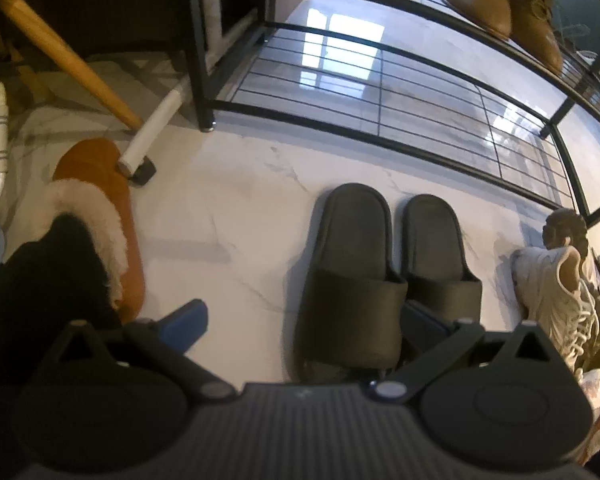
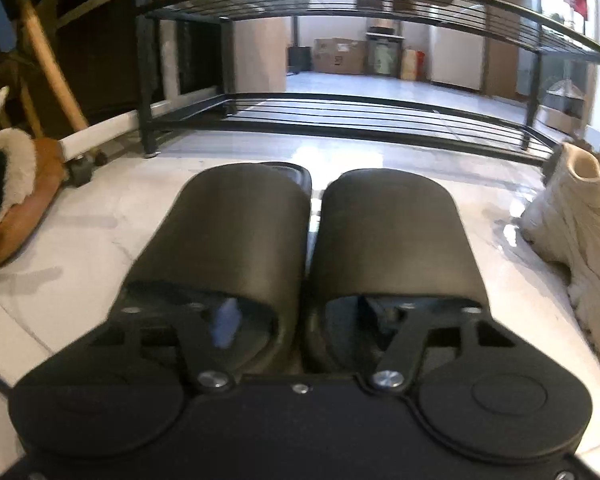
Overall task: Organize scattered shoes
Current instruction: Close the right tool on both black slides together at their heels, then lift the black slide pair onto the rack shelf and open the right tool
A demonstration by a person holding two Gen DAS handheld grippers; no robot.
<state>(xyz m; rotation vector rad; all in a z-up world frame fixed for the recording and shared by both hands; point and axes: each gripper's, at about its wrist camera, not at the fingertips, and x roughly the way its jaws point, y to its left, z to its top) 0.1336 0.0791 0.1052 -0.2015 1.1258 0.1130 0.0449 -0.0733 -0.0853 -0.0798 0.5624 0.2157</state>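
The right tongs point(image 2: 300, 316) stand wide, one finger inside each strap of the black slides point(image 2: 308, 248), not yet pinching that I can see. The left tongs point(image 1: 300, 320) are also wide, straddling the left slide's strap and gripping nothing. The pair lies side by side on the floor point(image 1: 228, 200), before the shoe rack's point(image 1: 380, 92) bottom shelf. I judge a good lift needs both inner straps pinched together, kept level. A white sneaker point(image 2: 580, 240) lies right, a fur-lined slipper point(image 1: 112, 208) left.
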